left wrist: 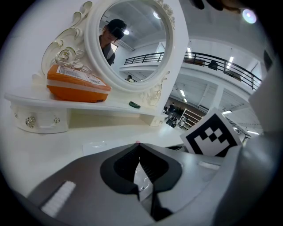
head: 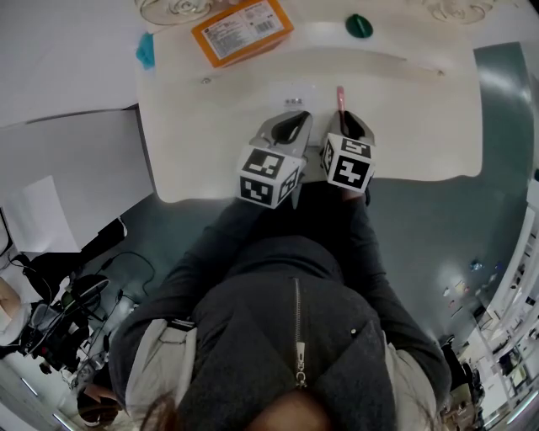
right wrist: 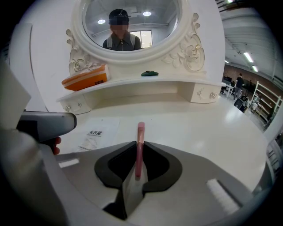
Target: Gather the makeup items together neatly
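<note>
Both grippers hover over the front middle of the white vanity table [head: 404, 126], side by side. My right gripper [head: 343, 116] [right wrist: 140, 143] is shut on a thin pink makeup stick [right wrist: 140, 130] [head: 340, 96] whose tip pokes out ahead of the jaws, low over the table. My left gripper [head: 290, 119] [left wrist: 138, 146] has its jaws together and I see nothing held between them. A flat clear sachet with print [right wrist: 95, 133] [left wrist: 94, 146] lies on the table just ahead of the left gripper. An orange packet [head: 242, 29] [right wrist: 85, 78] and a small green item [head: 360, 25] [right wrist: 150, 73] sit on the raised shelf.
An ornate white mirror [right wrist: 127, 22] rises behind the shelf [right wrist: 132, 86] and shows the person's reflection. A teal object [head: 146, 50] sits at the shelf's left end. The table's front edge [head: 253, 199] is right below the grippers, with grey floor [head: 472, 236] beyond on the right.
</note>
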`<state>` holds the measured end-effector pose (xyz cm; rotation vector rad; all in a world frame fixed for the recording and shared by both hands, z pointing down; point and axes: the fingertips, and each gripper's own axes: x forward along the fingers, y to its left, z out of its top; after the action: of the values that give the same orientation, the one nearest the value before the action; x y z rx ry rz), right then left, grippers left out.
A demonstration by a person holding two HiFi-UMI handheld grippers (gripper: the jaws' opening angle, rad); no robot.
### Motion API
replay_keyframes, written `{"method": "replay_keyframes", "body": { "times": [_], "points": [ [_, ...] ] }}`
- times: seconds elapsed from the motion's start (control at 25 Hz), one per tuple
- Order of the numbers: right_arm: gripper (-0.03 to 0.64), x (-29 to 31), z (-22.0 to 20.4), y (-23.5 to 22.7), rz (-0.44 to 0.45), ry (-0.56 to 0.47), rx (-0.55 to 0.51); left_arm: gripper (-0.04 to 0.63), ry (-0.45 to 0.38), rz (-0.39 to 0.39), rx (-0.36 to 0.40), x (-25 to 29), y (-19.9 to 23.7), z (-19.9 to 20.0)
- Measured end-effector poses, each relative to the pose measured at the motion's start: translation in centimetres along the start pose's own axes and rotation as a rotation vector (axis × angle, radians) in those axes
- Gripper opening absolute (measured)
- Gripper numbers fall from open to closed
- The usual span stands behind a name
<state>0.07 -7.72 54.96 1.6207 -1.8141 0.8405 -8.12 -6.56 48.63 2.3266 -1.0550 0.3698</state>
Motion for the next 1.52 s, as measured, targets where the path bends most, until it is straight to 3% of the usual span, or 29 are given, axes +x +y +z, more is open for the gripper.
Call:
{"method": "replay_keyframes", "body": {
  "times": [0.4, 0.48, 0.84, 1.12, 1.52],
  "points": [
    [0.091, 0.0, 0.1, 0.4, 0.033, 0.007, 0.01, 0.009, -0.011, 0.009, -0.006, -0.2, -0.2, 0.1],
    [0.127, -0.1, 0.2, 0.4, 0.034, 0.001, 0.007, 0.009, -0.019, 0.009, -0.008, -0.4, -0.4, 0.1],
    [0.133, -1.3, 1.8, -0.4, 0.031, -0.051, 0.018, 0.009, -0.051, 0.02, -0.017, -1.1, -0.5, 0.7],
    [0.133, -4.2, 5.3, 0.0, 0.072, -0.149, 0.042, 0.009, -0.089, 0.0, -0.031, -1.6, -1.4, 2.2],
    [0.121, -9.7, 9.7, 3.3, 0.213, -0.332, 0.08, 0.009, -0.195, -0.055, -0.039, -4.6, -3.5, 6.2]
  ]
}}
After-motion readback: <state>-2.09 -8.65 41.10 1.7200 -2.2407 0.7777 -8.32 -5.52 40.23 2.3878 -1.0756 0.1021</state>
